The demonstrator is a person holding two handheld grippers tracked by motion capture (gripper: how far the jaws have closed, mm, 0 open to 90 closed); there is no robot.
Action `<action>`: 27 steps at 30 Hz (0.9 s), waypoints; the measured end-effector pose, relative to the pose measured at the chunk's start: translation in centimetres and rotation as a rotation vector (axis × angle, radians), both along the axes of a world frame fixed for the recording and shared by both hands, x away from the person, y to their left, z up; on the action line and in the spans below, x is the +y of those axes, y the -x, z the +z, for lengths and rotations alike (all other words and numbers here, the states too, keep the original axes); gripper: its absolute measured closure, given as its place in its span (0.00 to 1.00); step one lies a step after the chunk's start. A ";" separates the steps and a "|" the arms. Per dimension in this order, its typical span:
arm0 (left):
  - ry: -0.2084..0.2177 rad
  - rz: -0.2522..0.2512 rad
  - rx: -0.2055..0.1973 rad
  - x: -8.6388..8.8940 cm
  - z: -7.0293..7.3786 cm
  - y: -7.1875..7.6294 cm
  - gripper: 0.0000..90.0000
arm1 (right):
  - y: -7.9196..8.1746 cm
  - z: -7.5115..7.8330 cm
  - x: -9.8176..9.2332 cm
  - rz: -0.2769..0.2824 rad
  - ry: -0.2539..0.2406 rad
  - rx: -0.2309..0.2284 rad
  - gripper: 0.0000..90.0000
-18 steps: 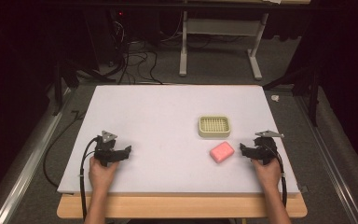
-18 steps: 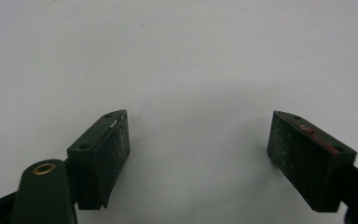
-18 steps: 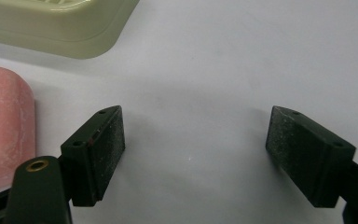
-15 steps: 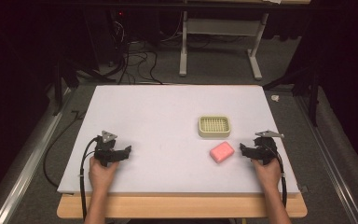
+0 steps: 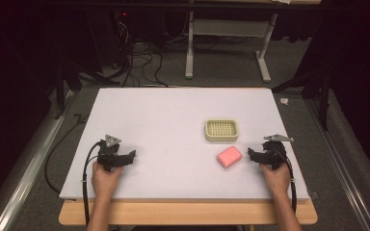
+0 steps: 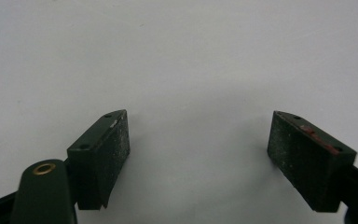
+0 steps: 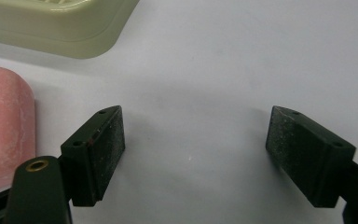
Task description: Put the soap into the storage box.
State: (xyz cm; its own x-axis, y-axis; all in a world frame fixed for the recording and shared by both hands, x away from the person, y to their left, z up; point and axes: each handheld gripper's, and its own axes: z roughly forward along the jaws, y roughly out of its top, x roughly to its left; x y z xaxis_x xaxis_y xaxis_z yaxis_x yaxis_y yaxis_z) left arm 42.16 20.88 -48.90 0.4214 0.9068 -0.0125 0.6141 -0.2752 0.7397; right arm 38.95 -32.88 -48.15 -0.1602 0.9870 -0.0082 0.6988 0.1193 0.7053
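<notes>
Pink soap [image 7: 4, 126] just beside right gripper [image 7: 193, 156], both grippers' jaws spread, empty

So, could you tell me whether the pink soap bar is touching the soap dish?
Apart. The high view shows a strip of bare white table between the pink soap bar and the soap dish; the right gripper view shows the same gap.

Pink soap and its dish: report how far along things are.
Done: nothing visible. The pink soap lies on the table beside the empty soap dish. In hand: nothing; the right tool and left tool are both open. Left: presumably gripping the soap and placing it in the dish.
</notes>
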 end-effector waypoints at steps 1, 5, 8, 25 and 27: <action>-0.001 0.000 -0.001 0.0 0.0 0.0 0.24 | 0.0 0.0 0.0 0.001 0.000 -0.002 0.22; 0.000 0.000 0.000 0.0 0.0 0.0 0.24 | 0.0 0.0 0.0 0.001 -0.003 0.000 0.22; -0.001 0.000 -0.001 0.0 0.0 0.0 0.24 | 0.0 0.0 0.0 0.004 -0.001 0.000 0.22; 0.000 0.000 0.000 0.0 0.0 0.0 0.24 | 0.2 0.4 0.0 0.008 -0.034 -0.008 0.20; 0.000 0.000 0.000 0.0 0.0 0.0 0.24 | 0.3 0.6 0.0 0.015 -0.038 -0.013 0.19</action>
